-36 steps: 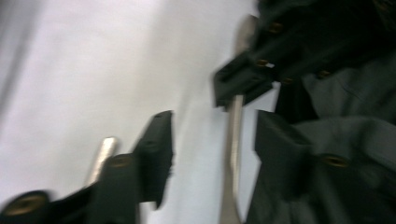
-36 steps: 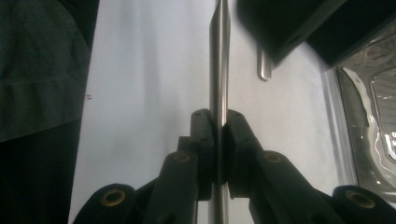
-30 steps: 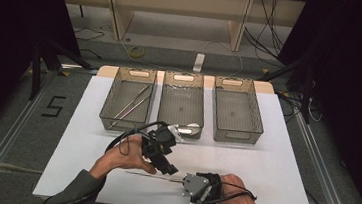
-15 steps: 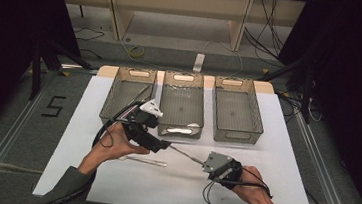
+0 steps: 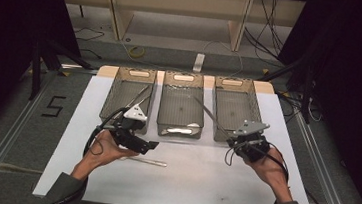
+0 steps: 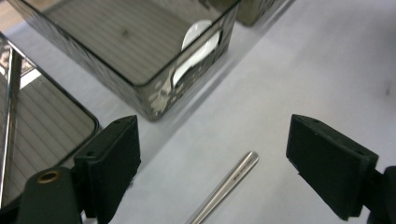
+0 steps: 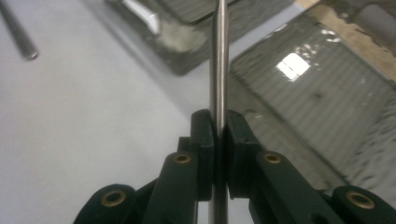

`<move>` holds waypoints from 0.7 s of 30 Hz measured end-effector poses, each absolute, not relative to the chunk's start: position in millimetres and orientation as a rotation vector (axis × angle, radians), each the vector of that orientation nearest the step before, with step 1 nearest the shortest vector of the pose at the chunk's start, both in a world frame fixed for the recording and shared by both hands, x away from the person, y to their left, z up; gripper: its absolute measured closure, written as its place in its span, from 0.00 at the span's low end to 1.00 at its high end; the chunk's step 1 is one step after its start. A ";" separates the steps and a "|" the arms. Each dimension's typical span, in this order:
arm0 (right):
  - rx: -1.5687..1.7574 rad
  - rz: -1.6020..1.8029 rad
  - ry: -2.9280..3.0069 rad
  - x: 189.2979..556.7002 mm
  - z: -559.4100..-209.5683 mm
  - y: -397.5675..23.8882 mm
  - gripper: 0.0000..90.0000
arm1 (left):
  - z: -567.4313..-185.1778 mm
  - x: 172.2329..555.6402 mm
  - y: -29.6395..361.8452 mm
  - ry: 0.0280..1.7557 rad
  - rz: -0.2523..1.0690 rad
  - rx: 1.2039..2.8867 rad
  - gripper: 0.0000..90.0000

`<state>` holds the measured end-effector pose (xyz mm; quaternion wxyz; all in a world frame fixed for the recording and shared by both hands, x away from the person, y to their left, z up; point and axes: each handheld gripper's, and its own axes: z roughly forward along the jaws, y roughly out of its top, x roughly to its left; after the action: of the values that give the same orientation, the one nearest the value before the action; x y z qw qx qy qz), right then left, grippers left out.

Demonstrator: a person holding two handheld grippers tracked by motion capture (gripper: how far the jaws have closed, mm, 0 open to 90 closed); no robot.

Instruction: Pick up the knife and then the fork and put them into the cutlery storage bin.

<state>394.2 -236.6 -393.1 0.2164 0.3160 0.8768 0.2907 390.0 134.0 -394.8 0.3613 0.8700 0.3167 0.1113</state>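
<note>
Starting at the left of the high view, the leftmost bin (image 5: 126,97) is holding a couple of long metal rods (image 5: 138,97) that are leaning along its length. Just in front of that bin, your left gripper (image 5: 148,146) is hovering low over the white tabletop (image 5: 186,183), and its jaws have just been opening: they are standing wide apart with nothing pressed between the pads. In the left gripper view, a metal rod (image 6: 224,187) is lying flat on the table between the two black jaws, touching neither. In the high view the same rod (image 5: 145,161) is resting just beside your left hand (image 5: 101,149). Moving rightward, the middle bin (image 5: 182,107) is showing a pale spoon-like piece (image 5: 178,130) against its near wall. Further right, your right gripper (image 5: 235,141) is clamping a second thin metal rod (image 5: 208,114); the right gripper view shows the jaws pinched tight on the rod's shaft (image 7: 218,60), which is running straight up out of the pads. In the high view that rod is slanting up and leftward from the gripper, above the gap between the middle bin and the rightmost bin (image 5: 233,107), with your right hand (image 5: 268,165) sitting near that bin's front corner.
</note>
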 end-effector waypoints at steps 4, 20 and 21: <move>0.964 0.829 2.385 411.3 -381.3 -243.5 0.94 | -405.9 389.0 139.6 0.815 0.292 2.220 0.19; 1.241 0.737 2.306 478.8 -382.4 -250.9 0.93 | -423.6 383.0 157.5 0.853 0.301 2.186 0.19; 1.257 0.731 2.305 481.7 -383.4 -250.5 0.93 | -424.1 383.0 157.7 0.852 0.298 2.189 0.19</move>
<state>481.7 -250.5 -383.4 0.2066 0.4511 0.8276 0.2624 383.0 157.7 -424.1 0.3772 0.8562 0.3332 0.1166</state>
